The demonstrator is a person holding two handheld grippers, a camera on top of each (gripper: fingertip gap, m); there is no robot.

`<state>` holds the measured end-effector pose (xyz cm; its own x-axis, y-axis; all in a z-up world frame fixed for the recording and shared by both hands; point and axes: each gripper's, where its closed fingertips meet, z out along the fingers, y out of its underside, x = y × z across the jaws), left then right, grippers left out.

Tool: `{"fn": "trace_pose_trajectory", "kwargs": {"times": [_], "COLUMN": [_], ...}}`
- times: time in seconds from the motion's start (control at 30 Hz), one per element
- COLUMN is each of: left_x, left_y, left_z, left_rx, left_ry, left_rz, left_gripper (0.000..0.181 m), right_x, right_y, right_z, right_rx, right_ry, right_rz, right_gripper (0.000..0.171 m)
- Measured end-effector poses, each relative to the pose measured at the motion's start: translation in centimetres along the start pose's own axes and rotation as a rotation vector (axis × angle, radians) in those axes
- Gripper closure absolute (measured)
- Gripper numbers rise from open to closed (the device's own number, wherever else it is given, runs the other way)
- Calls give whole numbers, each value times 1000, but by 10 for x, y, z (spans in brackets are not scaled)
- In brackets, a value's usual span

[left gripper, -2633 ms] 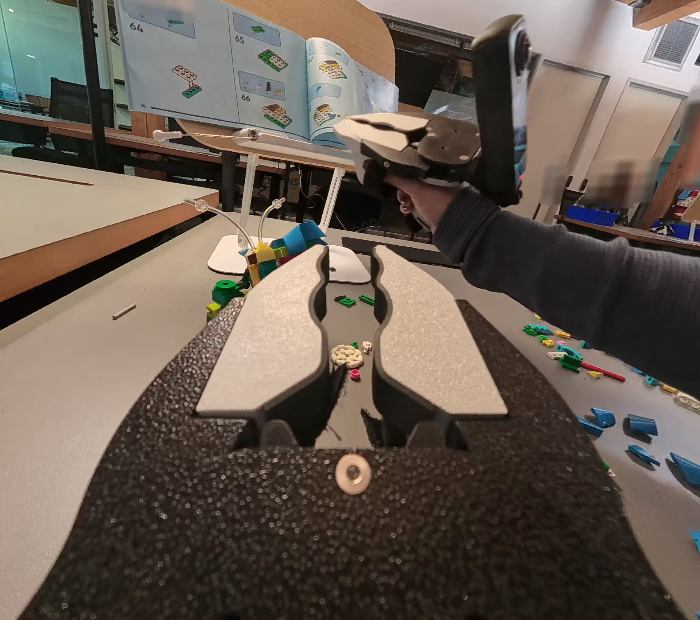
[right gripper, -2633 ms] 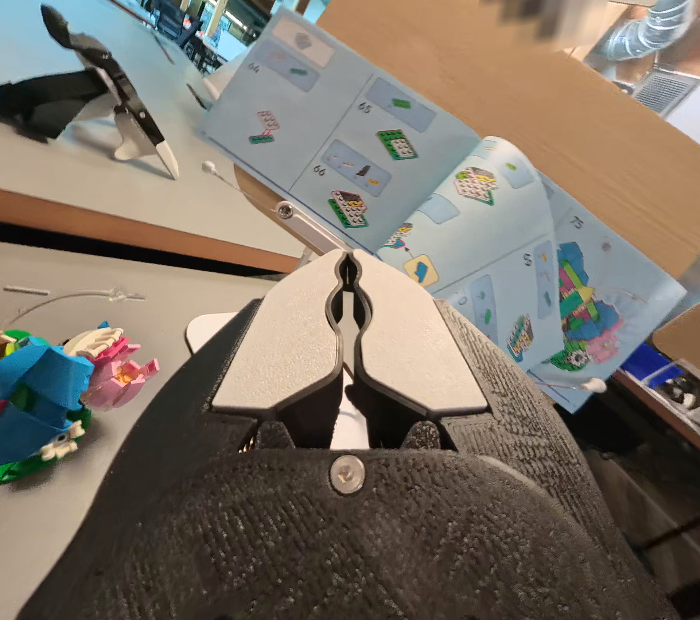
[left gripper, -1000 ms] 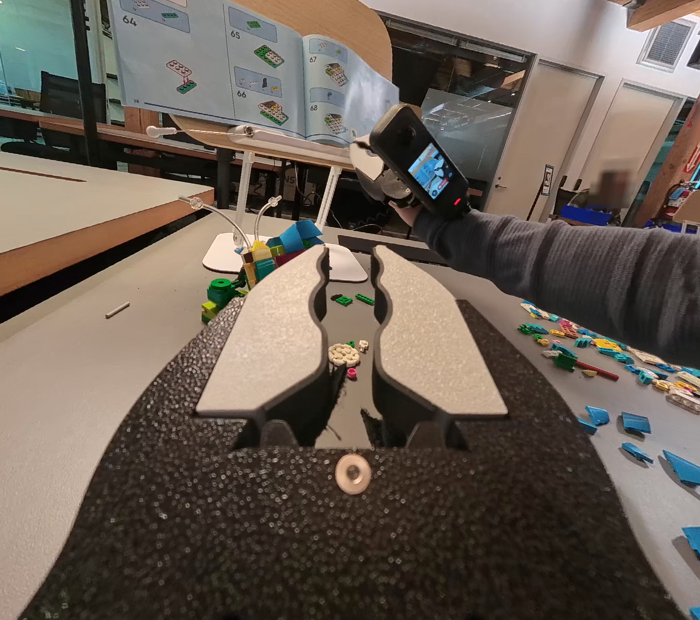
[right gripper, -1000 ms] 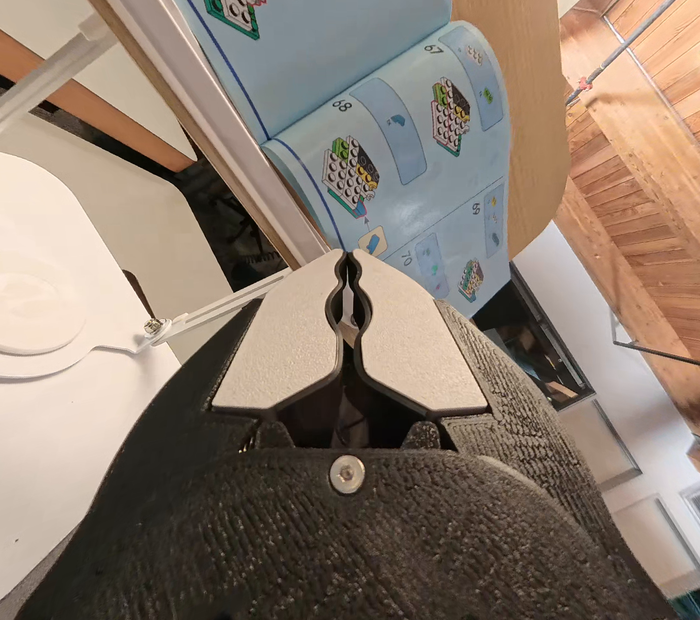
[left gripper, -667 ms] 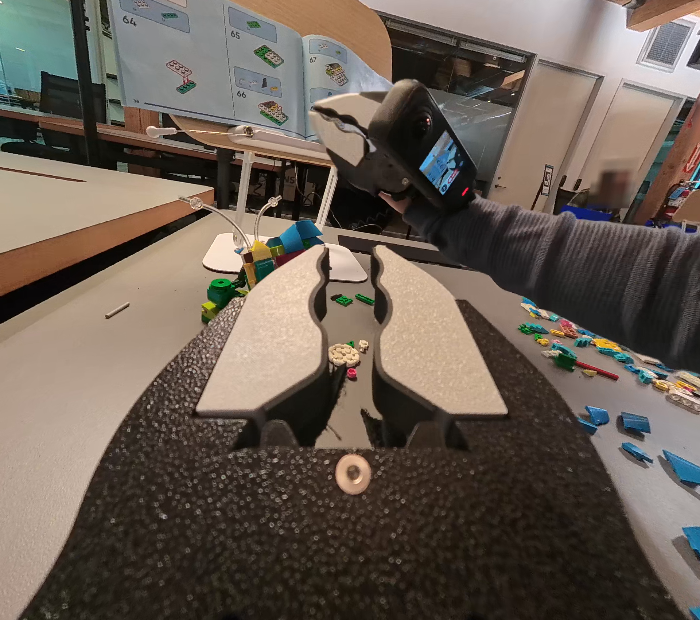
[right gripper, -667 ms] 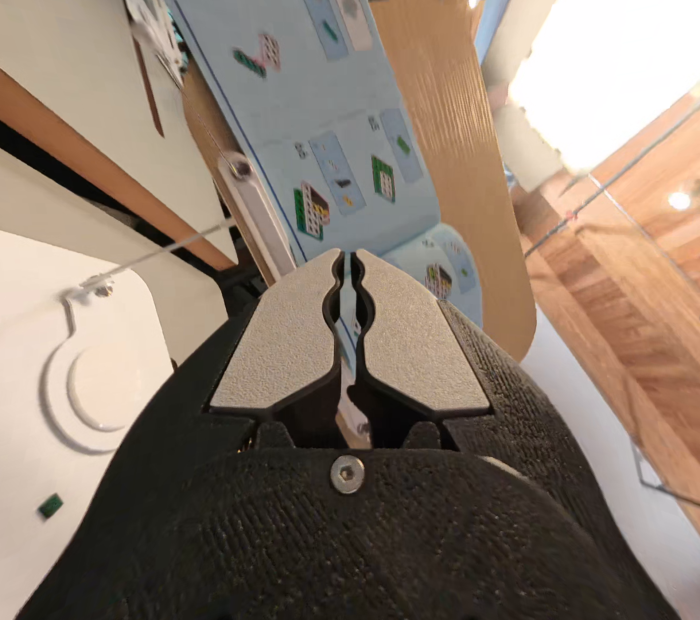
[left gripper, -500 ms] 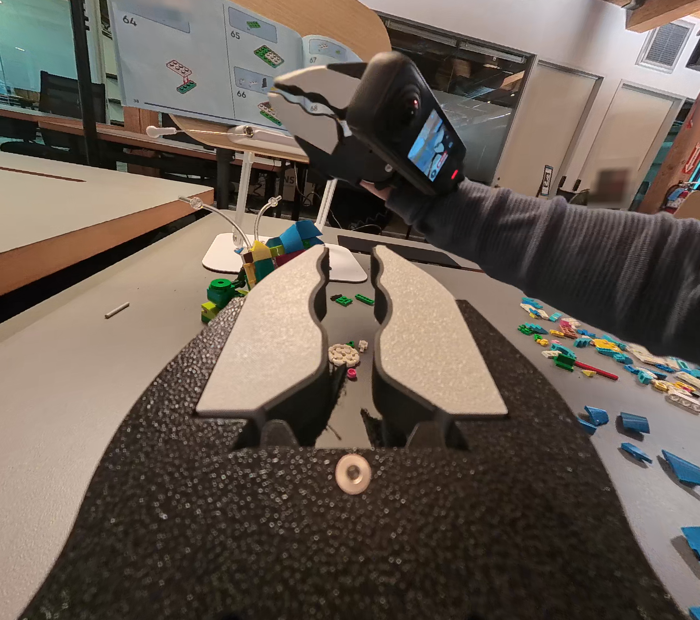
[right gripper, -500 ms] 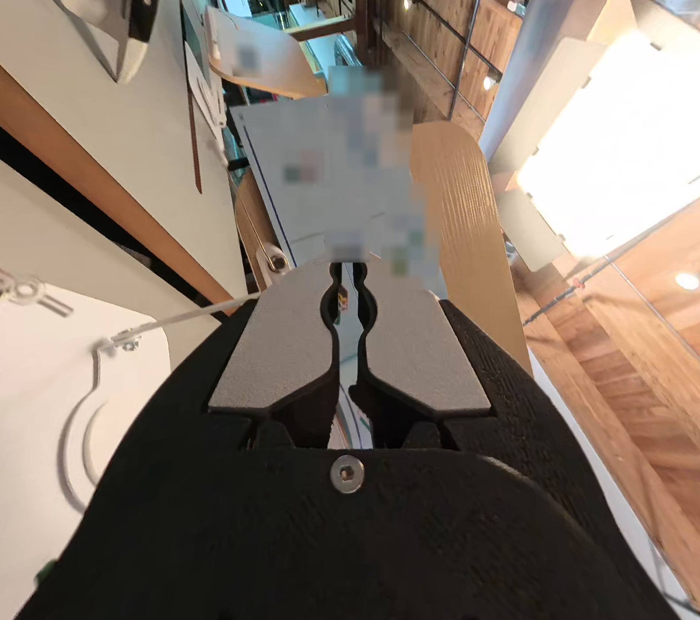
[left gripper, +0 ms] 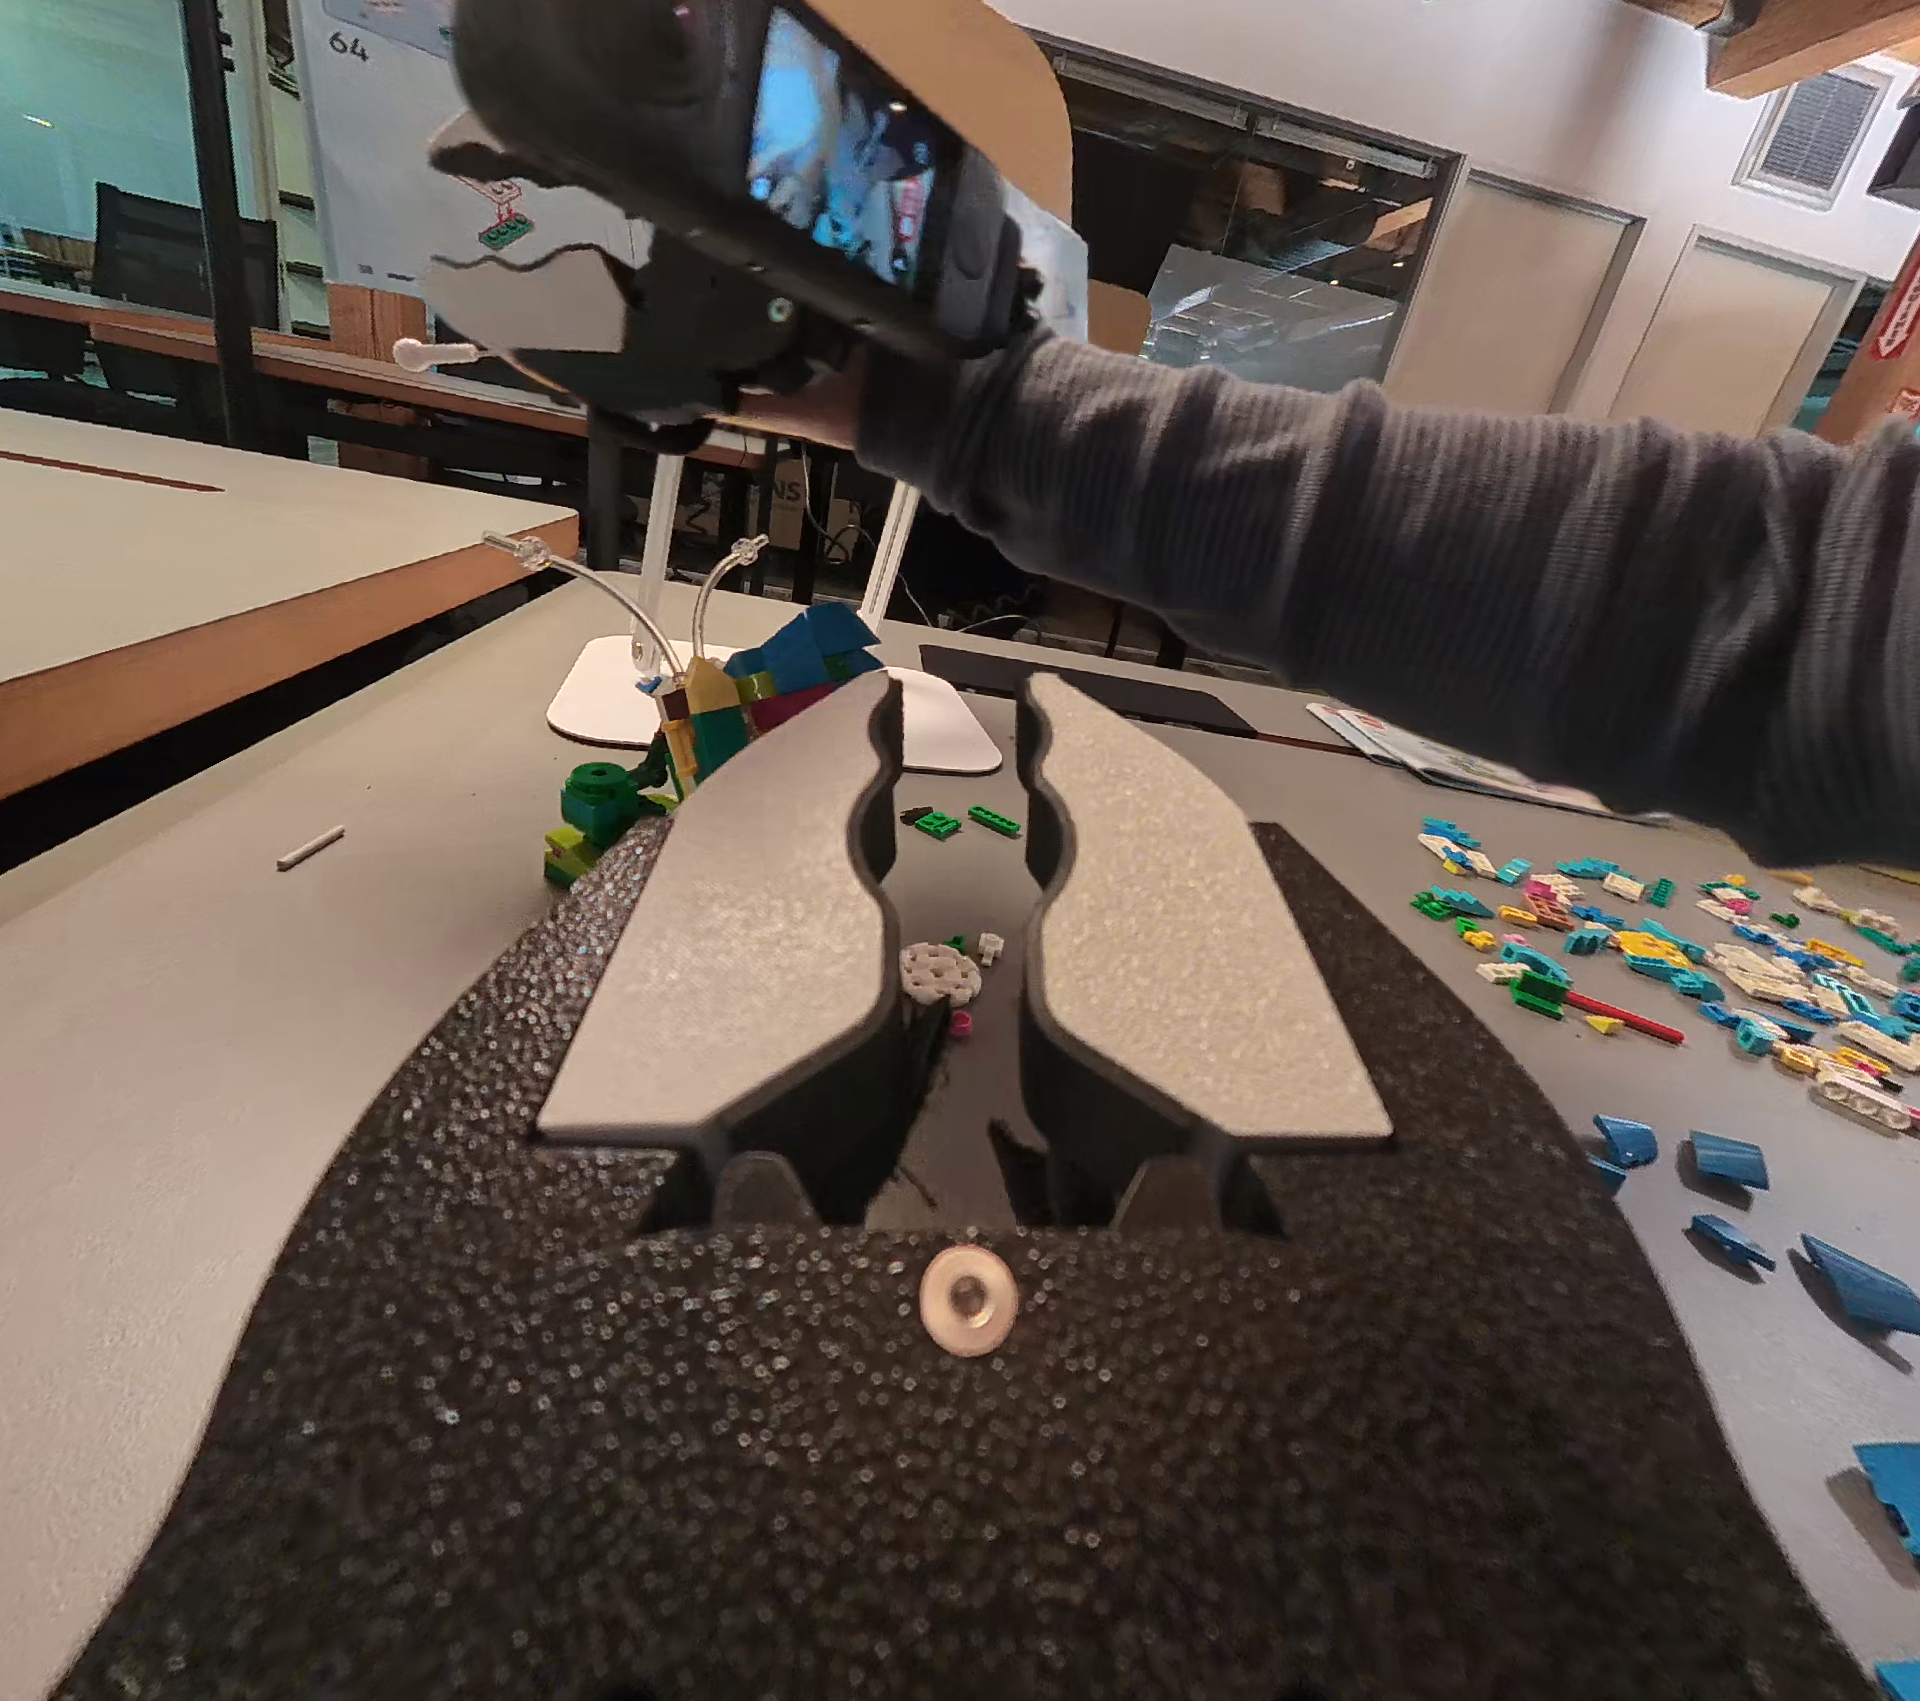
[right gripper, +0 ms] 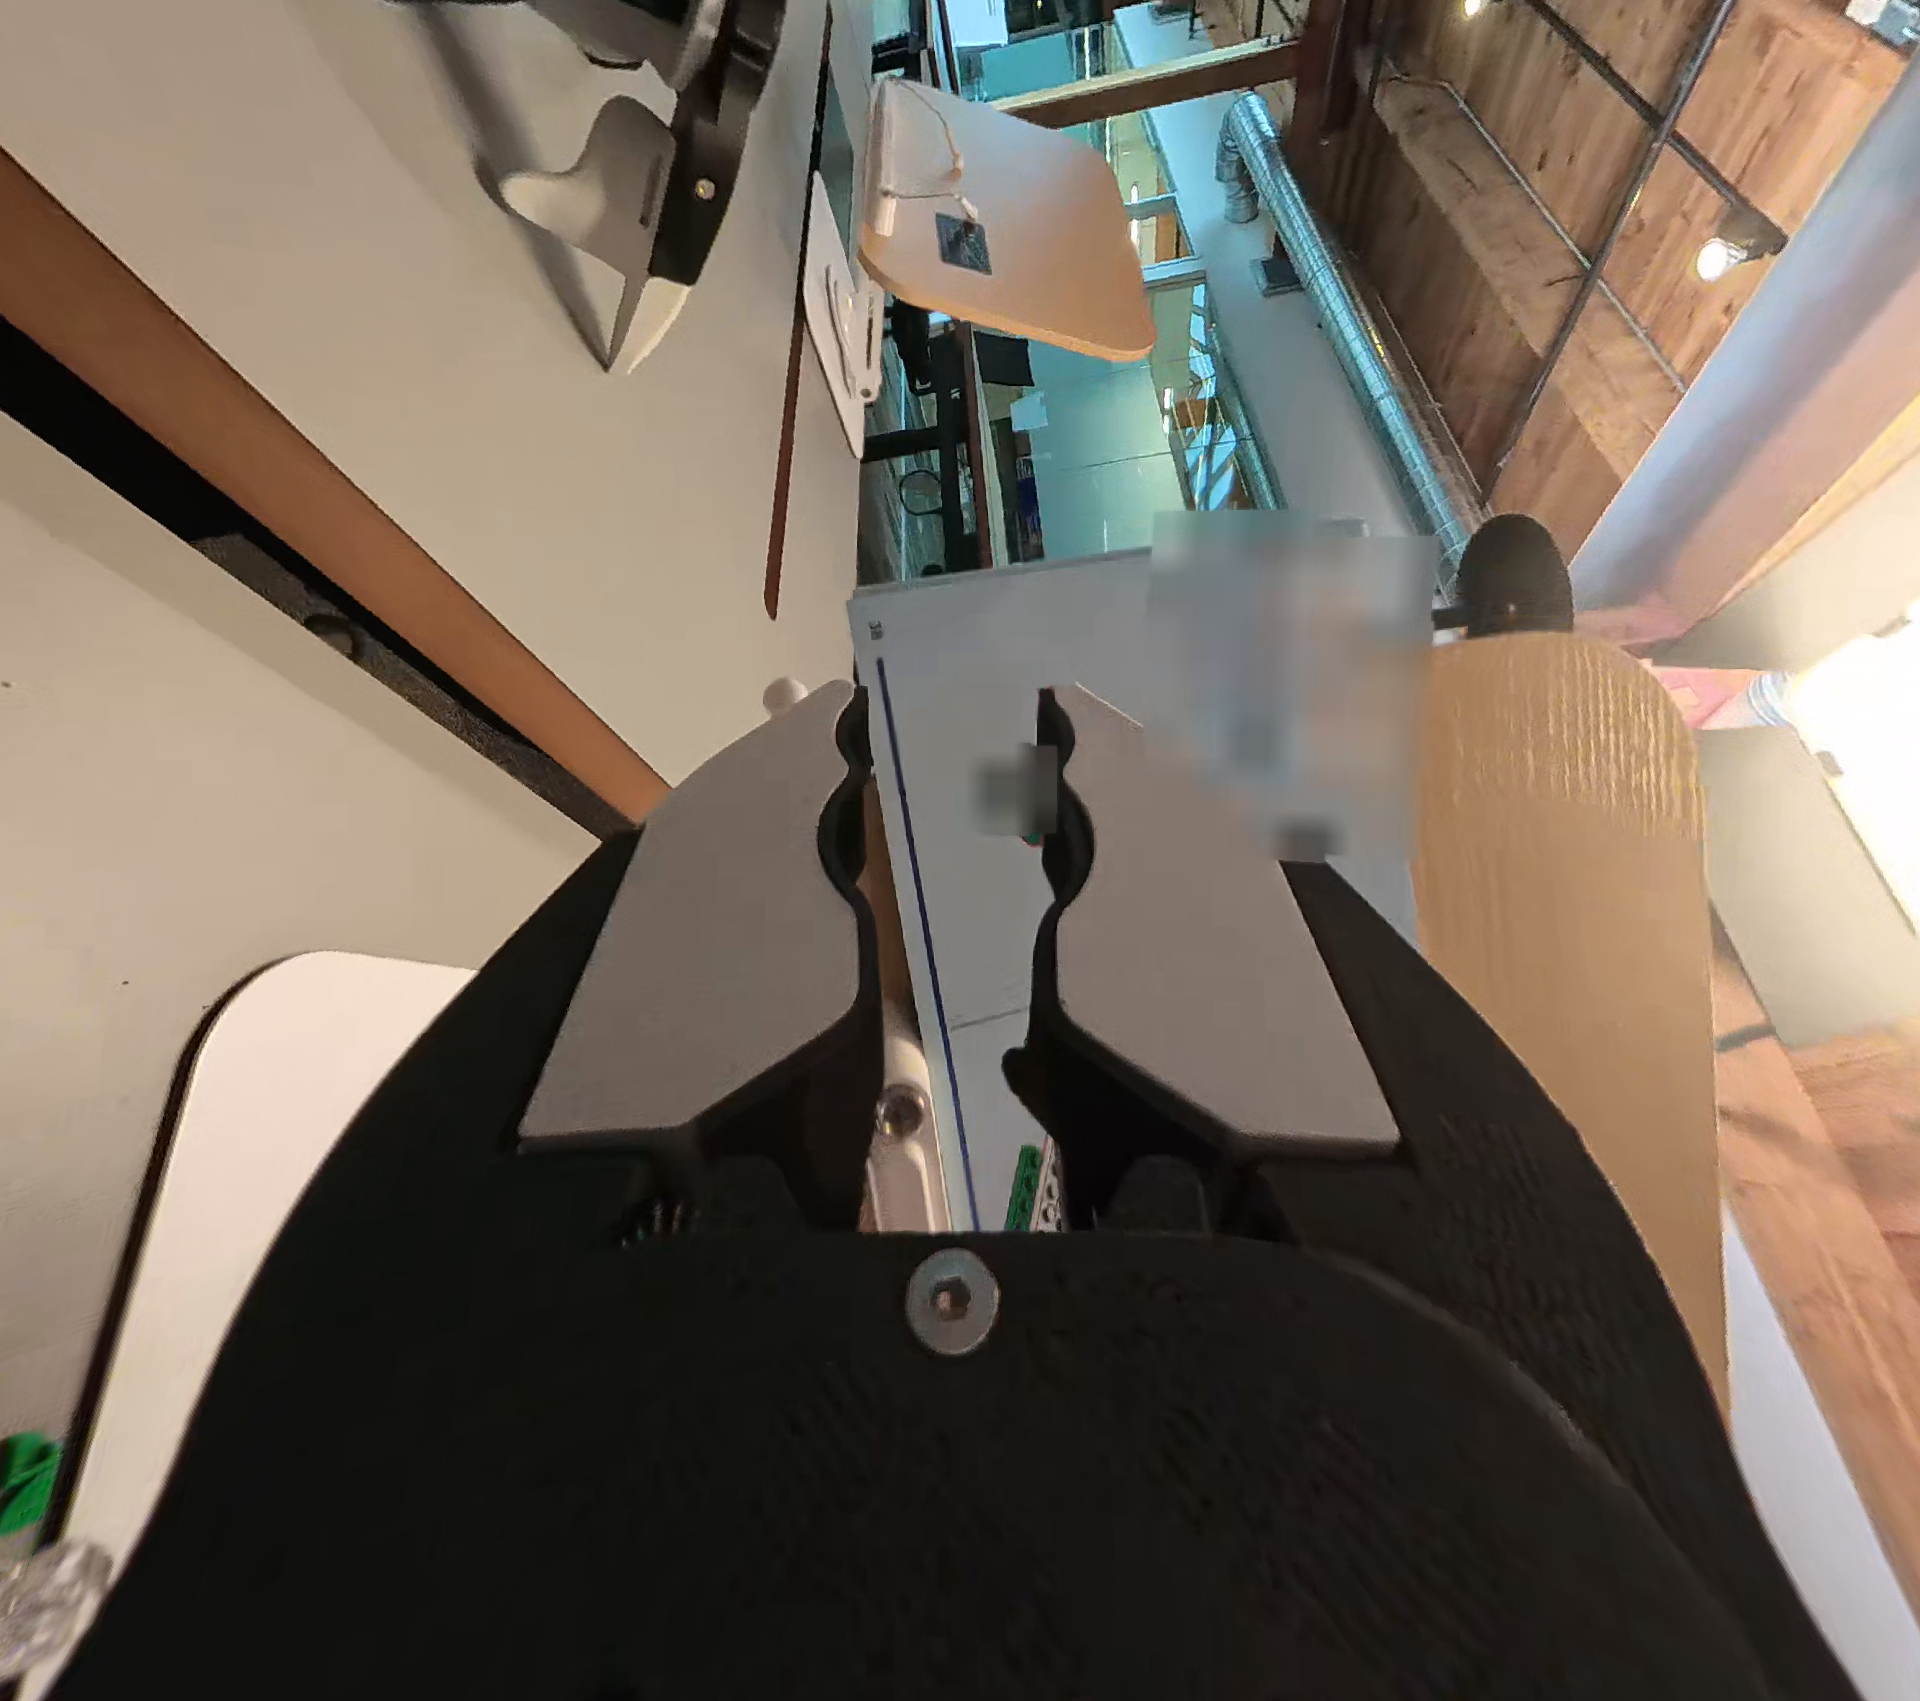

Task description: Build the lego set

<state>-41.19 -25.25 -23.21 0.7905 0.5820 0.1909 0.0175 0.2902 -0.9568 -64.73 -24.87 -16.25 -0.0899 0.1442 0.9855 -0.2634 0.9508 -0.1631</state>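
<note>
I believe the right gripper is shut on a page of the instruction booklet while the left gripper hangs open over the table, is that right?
Not quite: the right gripper is open and holds nothing, as the right wrist view shows; the instruction booklet only shows through the gap. The left gripper does hang open over the table.

The grey table (left gripper: 260,1007) carries scattered loose bricks (left gripper: 1704,955), a half-built colourful model (left gripper: 727,716) and a white stand base (left gripper: 613,695).

A ribbed dark grey sleeve (left gripper: 1455,571) is seen at 2 o'clock. Blue, yellow and pink bricks (left gripper: 1704,965) are scattered on the grey table (left gripper: 260,976). Green and blue colours are shown by the model (left gripper: 717,737).
</note>
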Motion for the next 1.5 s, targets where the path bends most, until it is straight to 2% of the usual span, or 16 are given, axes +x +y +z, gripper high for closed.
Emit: {"fn": "trace_pose_trajectory", "kwargs": {"times": [0.2,0.43,0.8,0.9,1.2,1.5], "left_x": [0,1,2,2,2,2], "left_y": [0,0,-1,-1,-1,-2], "left_z": [0,1,2,2,2,3], "left_rx": [0,-1,-2,-1,0,0], "left_ry": [1,3,5,4,6,6], "left_rz": [-2,-6,-7,-10,-17,-19], "left_gripper": [161,161,161,161,161,161], "right_x": [-15,-16,-16,-15,-1,3], "right_y": [6,4,3,2,0,1], "right_z": [23,32,28,25,2,-6], "right_rx": [-117,-144,-127,-101,72,165], "right_ry": [-58,-27,-36,-56,-166,-287], "right_rz": [-150,-271,-232,-153,374,593], "right_gripper": [142,148,168,170,171,171]}}
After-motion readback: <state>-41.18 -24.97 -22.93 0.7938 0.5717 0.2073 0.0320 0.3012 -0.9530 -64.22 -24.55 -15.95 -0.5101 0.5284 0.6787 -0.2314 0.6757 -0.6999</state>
